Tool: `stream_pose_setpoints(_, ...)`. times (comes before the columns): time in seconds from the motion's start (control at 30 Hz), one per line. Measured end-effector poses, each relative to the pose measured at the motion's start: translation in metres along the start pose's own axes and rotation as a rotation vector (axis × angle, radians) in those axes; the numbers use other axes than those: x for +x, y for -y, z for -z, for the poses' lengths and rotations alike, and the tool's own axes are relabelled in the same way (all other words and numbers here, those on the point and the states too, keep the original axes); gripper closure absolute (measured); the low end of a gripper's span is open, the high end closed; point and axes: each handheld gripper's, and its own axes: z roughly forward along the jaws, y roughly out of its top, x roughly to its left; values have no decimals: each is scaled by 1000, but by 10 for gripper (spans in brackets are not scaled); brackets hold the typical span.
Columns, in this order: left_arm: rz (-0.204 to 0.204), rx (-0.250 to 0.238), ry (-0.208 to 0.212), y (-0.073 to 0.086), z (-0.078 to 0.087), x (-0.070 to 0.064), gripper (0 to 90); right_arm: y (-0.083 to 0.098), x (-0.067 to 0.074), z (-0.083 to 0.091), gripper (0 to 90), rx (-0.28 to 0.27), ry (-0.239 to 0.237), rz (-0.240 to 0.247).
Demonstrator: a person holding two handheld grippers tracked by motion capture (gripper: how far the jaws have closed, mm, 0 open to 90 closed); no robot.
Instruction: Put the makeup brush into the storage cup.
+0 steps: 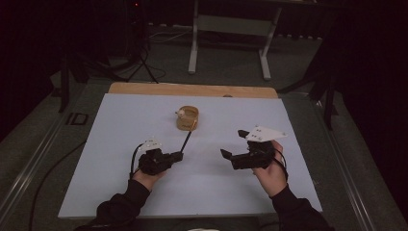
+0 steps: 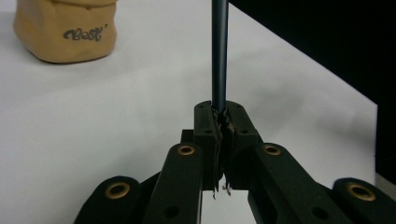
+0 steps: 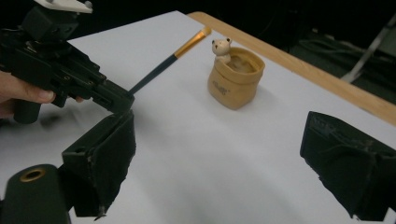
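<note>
— What lies ahead of both tongs?
— A white table [image 1: 211, 192], and on it a tan pot [image 1: 187, 118] with a little bear figure [image 3: 221, 48].
— The right gripper [image 3: 219, 154]?
— Jaws wide apart, empty.
— The left gripper [image 2: 223, 122]?
— Clamped on a dark-handled brush [image 3: 169, 59], its tip beside the pot.

One brush [image 3: 168, 58], one tan pot [image 3: 235, 84] with one bear figure [image 3: 221, 48], two tongs.
</note>
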Motion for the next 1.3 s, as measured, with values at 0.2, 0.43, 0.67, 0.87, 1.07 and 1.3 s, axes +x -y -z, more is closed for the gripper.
stream_pose_setpoints(0.2,-16,-3,-17,1,-1,-3,859,-9,7,2,105,14,9,29)
stream_pose_setpoints(0.43,-28,-11,-7,1,-1,-5,859,-25,18,2,104,15,-2,42)
stream_pose_setpoints(0.67,-30,-24,-15,1,0,-5,859,-41,29,-4,86,15,-3,64)
stream_pose_setpoints(0.87,-34,-31,-17,1,0,-5,859,-54,34,-13,86,-10,-1,39)
stream_pose_setpoints(1.07,-37,-38,-20,0,0,-5,859,-67,36,-19,86,-49,14,-21)
stream_pose_setpoints(1.3,-35,-55,-19,0,1,-6,859,-71,35,-29,87,-46,6,-97)
